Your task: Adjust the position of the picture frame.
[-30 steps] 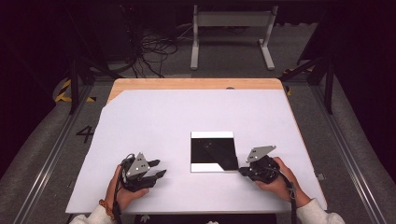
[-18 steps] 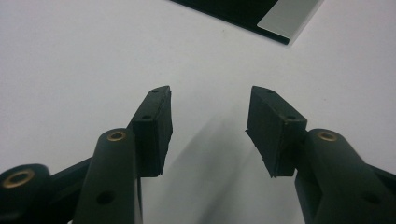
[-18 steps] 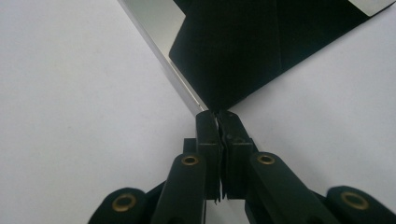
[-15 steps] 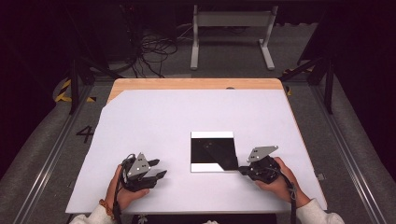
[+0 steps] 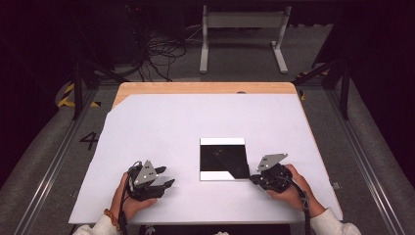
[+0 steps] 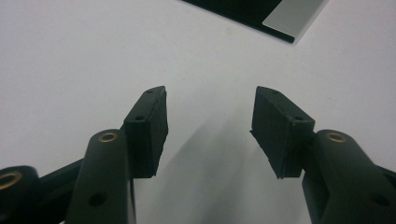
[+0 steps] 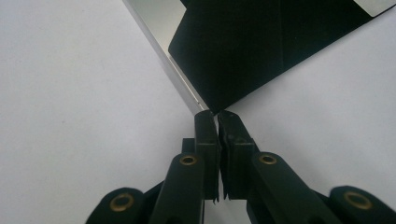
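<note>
one black sheet (image 5: 222, 158) lies flat on the white table (image 5: 161, 127), near its front edge, w/ a corner flap now folded over vs a sec ago. right gripper (image 7: 217, 115) is pinched on that corner – fold looks begun, not creased. left gripper (image 6: 208, 109) rests spread apart, empty, well to the left.

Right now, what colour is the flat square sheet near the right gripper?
Black with silver-white edge strips, clearest in the high view: flat square sheet.
</note>
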